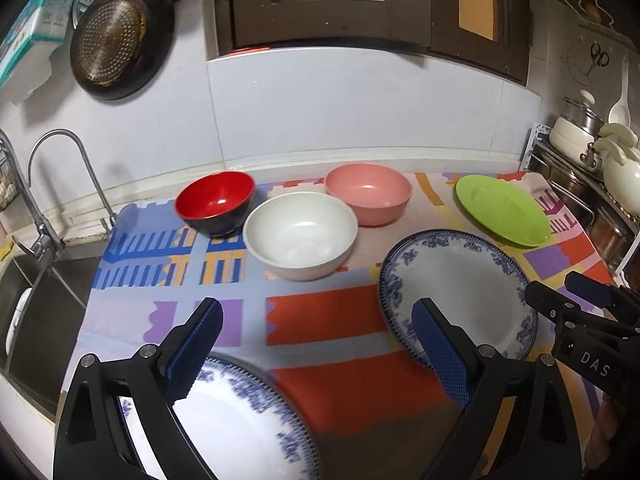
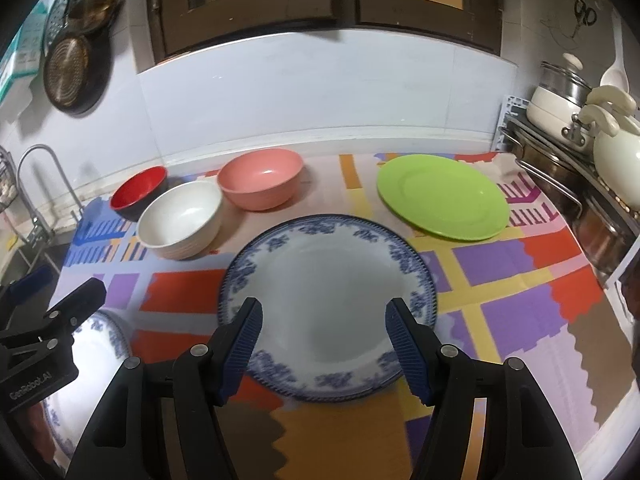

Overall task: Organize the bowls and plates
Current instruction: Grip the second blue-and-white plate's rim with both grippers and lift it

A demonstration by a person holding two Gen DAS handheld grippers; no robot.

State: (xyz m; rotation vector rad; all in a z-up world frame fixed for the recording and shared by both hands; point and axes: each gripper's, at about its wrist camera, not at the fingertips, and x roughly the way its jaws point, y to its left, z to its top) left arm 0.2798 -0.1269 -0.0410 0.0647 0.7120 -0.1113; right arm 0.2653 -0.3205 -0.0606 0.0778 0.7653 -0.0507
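A patterned cloth [image 2: 520,272] of red, purple, yellow and blue blocks spreads under and ahead of both tongs, covering the counter. The blue-and-white plate [image 2: 328,300] lies flat on it directly ahead of the right gripper [image 2: 324,344], whose blue-padded jaws stand spread apart above the plate's near rim with nothing pinched between them. A second blue-and-white plate [image 1: 240,420] lies under the left gripper [image 1: 320,352], mostly beneath its left finger; those jaws are spread wide and empty, over bare cloth. The green plate [image 2: 442,196] rests farther out, ahead and to the right of the right gripper, apart from the blue-and-white plate. Beyond the left gripper stands the white bowl [image 1: 300,236], with the pink bowl [image 1: 368,194] just behind it to the right and the red bowl [image 1: 216,202] just behind it to the left; all three stand upright and close together. The right gripper shows at the right edge of the left wrist view, beside its plate.
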